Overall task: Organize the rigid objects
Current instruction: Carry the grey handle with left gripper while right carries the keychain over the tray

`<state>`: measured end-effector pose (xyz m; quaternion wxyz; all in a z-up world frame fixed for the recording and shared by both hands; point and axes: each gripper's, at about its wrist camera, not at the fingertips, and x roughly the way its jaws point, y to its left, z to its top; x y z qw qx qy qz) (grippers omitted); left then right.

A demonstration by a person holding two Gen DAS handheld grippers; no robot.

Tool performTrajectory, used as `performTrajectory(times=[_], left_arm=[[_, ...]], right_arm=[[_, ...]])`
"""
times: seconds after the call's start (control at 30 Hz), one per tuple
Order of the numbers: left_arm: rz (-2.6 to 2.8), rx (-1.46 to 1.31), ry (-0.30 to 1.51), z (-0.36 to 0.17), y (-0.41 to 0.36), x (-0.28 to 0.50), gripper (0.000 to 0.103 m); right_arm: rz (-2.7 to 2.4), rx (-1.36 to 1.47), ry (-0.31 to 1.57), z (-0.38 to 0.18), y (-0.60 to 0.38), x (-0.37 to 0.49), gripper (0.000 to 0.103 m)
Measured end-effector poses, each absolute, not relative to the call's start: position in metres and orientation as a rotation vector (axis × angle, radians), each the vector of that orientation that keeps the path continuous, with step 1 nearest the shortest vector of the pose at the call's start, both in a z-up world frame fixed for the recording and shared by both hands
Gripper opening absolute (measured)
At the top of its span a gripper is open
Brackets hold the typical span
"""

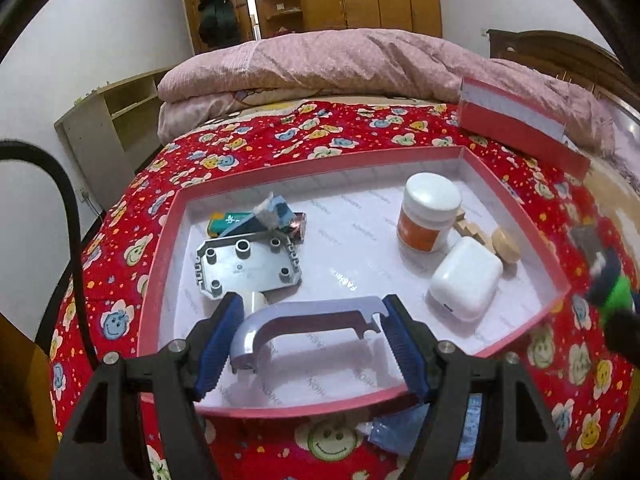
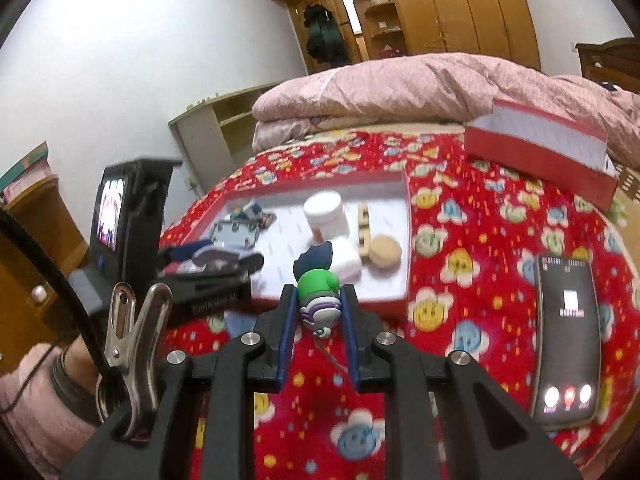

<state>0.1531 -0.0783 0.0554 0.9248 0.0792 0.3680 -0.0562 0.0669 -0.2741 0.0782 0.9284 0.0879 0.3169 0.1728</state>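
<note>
Careful: left gripper (image 1: pixel 312 320) sits released around the handle (image 1: pixel 308 326), right gripper (image 2: pixel 318 316) clenched on a toy figure (image 2: pixel 320 296). Its dangling chain could snag the box (image 2: pixel 332 294) rim.

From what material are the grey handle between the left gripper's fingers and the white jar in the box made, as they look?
Grey handle: probably metal, or plastic painted so; its smooth satin surface shows soft highlights. White jar: probably plastic, with a glossy opaque lid and an orange label. Box: seemingly cardboard, with thin pink walls.
</note>
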Motion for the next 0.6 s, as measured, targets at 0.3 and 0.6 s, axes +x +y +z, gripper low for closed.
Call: performTrajectory(times=[0.3, 0.6], left_arm=[[-0.118, 0.135, 0.76, 0.062, -0.073, 0.167, 0.075], [-0.144, 0.171, 0.77, 0.06, -0.08, 0.178, 0.075]], right_arm=[[0.332, 0.196, 0.639, 0.083, -0.277, 0.083, 0.022], [0.314, 0.23, 0.642, 0.083, -0.279, 0.094, 0.022]])
